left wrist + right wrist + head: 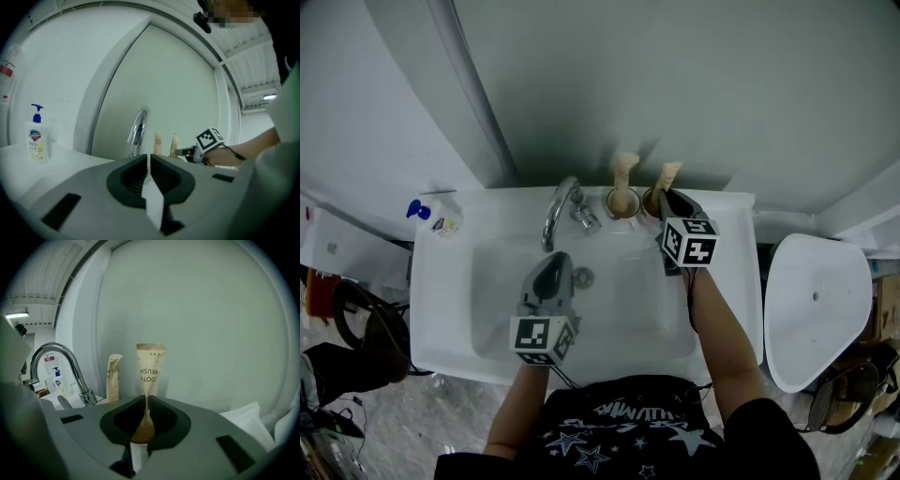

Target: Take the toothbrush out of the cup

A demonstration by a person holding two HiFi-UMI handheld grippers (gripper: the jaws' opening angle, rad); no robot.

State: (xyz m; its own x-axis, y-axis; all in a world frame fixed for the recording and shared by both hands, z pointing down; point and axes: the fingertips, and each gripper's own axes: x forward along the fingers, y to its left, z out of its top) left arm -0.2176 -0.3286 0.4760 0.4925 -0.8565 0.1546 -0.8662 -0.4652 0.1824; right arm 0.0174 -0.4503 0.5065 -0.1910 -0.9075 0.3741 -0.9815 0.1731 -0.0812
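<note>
The toothbrush (150,366) was sealed in a tan paper wrapper with dark lettering running along its length. The wrapper was flat and wide at its top end and pinched narrow lower down. It stood upright in the right-hand cup (649,202), at the back of the white sink (441,300) against the wall; from the head view that cup was mostly hidden. The right claw (146,401) had its jaws closed on the narrow part of the wrapper, both pads pressing it.

Just to the left, a second wrapped brush (624,169) stood in its own cup (622,204), and the curved chrome faucet (561,208) rose beside that. The left claw (149,161) hung over the basin, well apart from the cups, its jaws together with only a thin slit between them and nothing in them. A soap pump bottle (37,140) stood at the sink's far left corner.
</note>
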